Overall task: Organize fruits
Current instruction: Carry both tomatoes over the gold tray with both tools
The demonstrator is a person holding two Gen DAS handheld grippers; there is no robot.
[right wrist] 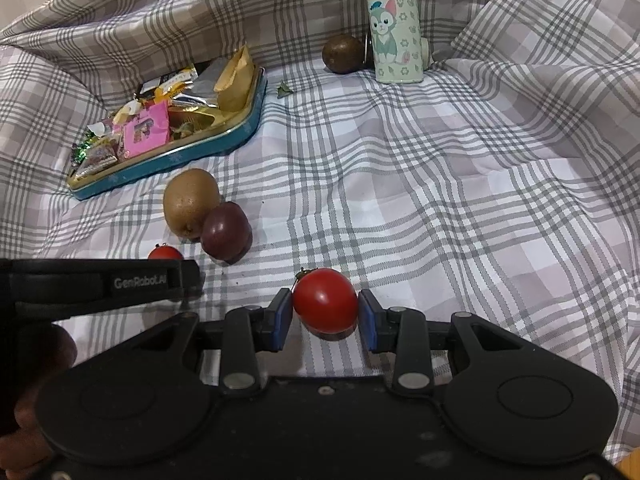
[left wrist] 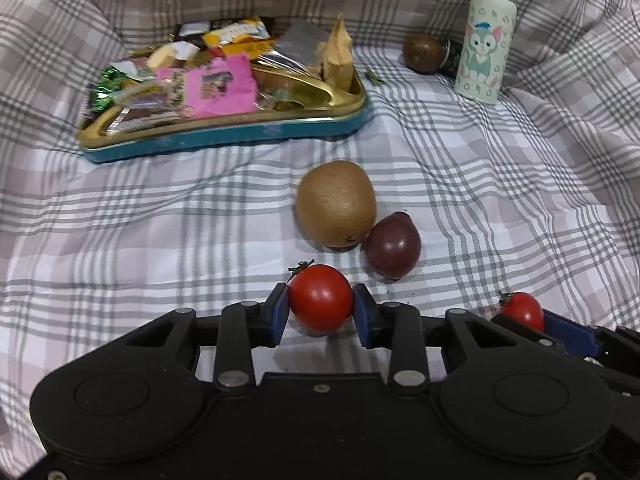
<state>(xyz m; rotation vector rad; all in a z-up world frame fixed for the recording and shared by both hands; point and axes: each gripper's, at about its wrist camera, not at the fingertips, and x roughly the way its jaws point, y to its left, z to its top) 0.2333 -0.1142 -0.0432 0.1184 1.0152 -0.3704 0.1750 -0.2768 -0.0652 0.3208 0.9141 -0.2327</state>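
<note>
My left gripper (left wrist: 321, 314) is shut on a red cherry tomato (left wrist: 320, 302) just above the checked cloth. My right gripper (right wrist: 325, 316) is shut on a second red cherry tomato (right wrist: 325, 305), which also shows in the left wrist view (left wrist: 522, 311) at the lower right. A brown kiwi (left wrist: 336, 203) and a dark purple passion fruit (left wrist: 393, 245) lie touching each other just beyond the left gripper. In the right wrist view they lie to the left, kiwi (right wrist: 191, 200) behind passion fruit (right wrist: 225, 234). Another dark round fruit (left wrist: 423, 53) sits at the back by the bottle.
A blue and gold tin tray (left wrist: 224, 138) full of snack wrappers lies at the back left. A pale green cartoon-cat bottle (left wrist: 486, 46) stands at the back right. Checked cloth (left wrist: 500, 184) covers the surface and rises in folds around it. A small green leaf scrap (right wrist: 285, 89) lies near the tray.
</note>
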